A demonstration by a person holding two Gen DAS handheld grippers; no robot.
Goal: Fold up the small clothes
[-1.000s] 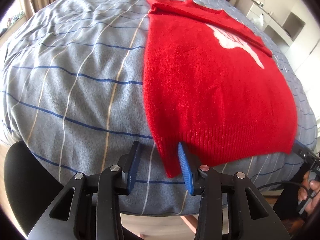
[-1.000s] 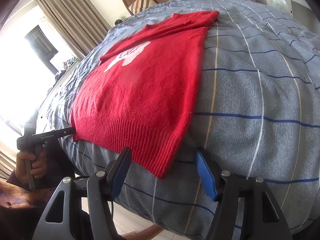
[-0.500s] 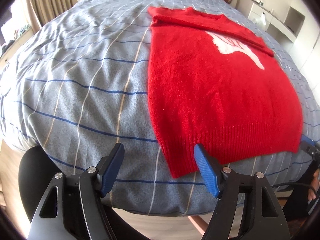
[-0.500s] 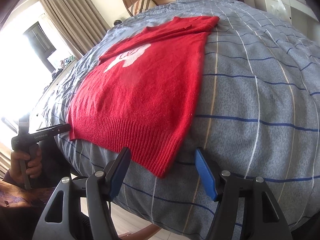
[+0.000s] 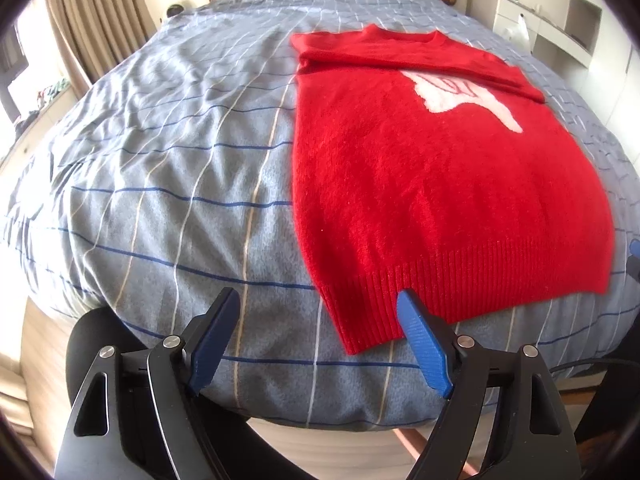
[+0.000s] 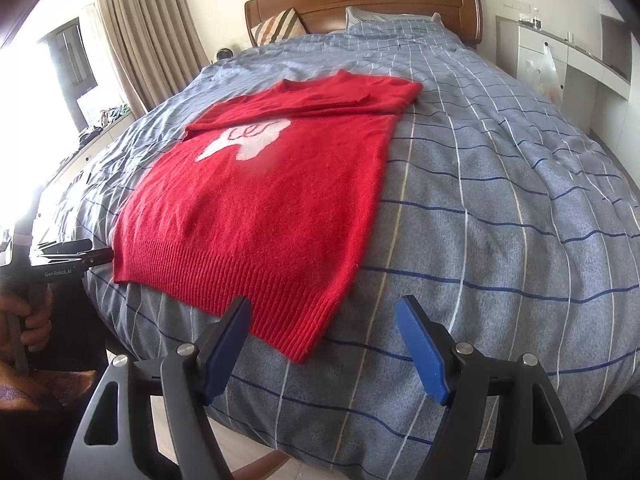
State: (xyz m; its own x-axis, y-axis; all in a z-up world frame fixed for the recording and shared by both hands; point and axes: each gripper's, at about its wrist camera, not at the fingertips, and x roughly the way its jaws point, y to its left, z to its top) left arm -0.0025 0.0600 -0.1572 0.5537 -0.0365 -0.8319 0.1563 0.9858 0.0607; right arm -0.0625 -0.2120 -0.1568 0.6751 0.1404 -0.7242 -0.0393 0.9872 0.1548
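A red knit sweater [image 5: 432,184] with a white hand motif lies flat on the blue checked bedspread [image 5: 168,184], sleeves folded across its chest, ribbed hem toward me. My left gripper [image 5: 320,304] is open and empty, hovering just off the hem's left corner. In the right wrist view the sweater [image 6: 264,200] lies left of centre. My right gripper [image 6: 326,310] is open and empty, just off the hem's right corner. The left gripper also shows at the far left there [image 6: 76,258], held in a hand.
The bed's wooden headboard [image 6: 360,0] and pillows are at the far end. Curtains [image 6: 136,40] hang at the left, white cabinets [image 6: 560,64] stand at the right. The bed's near edge drops to a wooden floor [image 5: 340,452] below the grippers.
Both grippers have pulled back and risen from the hem. The left gripper's jaws, narrower around the hem corner a second ago, have opened wide. The sweater has not moved.
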